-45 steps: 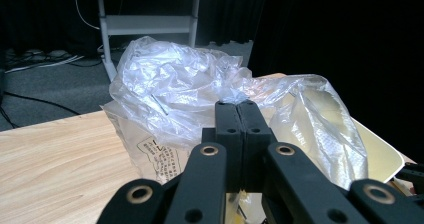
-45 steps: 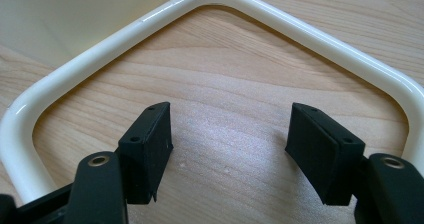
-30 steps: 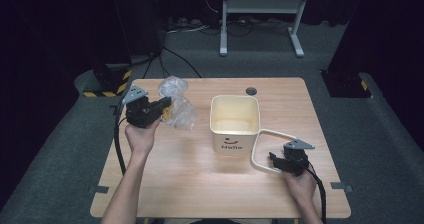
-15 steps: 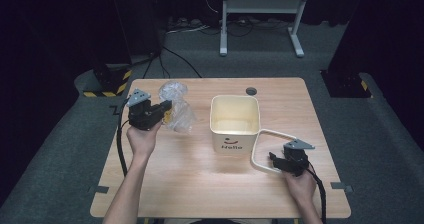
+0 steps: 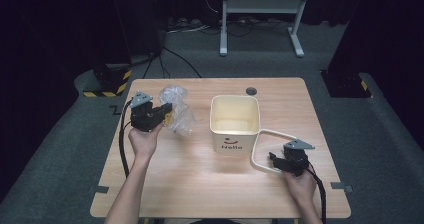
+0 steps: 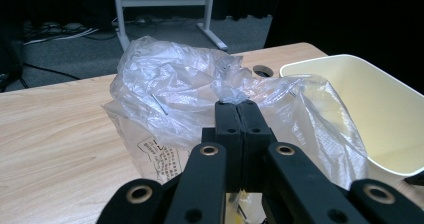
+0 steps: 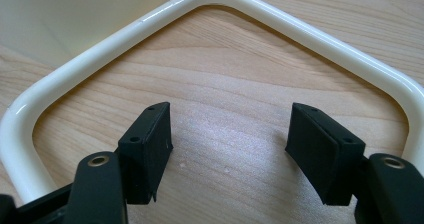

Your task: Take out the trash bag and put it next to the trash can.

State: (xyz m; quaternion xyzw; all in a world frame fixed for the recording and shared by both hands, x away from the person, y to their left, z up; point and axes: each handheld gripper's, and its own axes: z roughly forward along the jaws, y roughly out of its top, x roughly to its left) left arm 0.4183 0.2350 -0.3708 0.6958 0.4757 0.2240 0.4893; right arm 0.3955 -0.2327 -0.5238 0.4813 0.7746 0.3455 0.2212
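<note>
Both tools unmoved, left tool [image 5: 162, 110] pinching plastic bag [image 5: 176, 109]

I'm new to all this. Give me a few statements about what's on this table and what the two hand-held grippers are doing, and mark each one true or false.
1. The left gripper is shut on the clear plastic bag. True.
2. The right gripper grips the bin's handle. False: its jaws stand open over bare wood inside the loop of the cream handle.
3. The cream bin stands upright. True.
4. The plastic bag sits inside the bin. False: it lies on the wooden table, to the left of the bin in the high view.
5. The bin's front bears a smile and a word. True.
</note>
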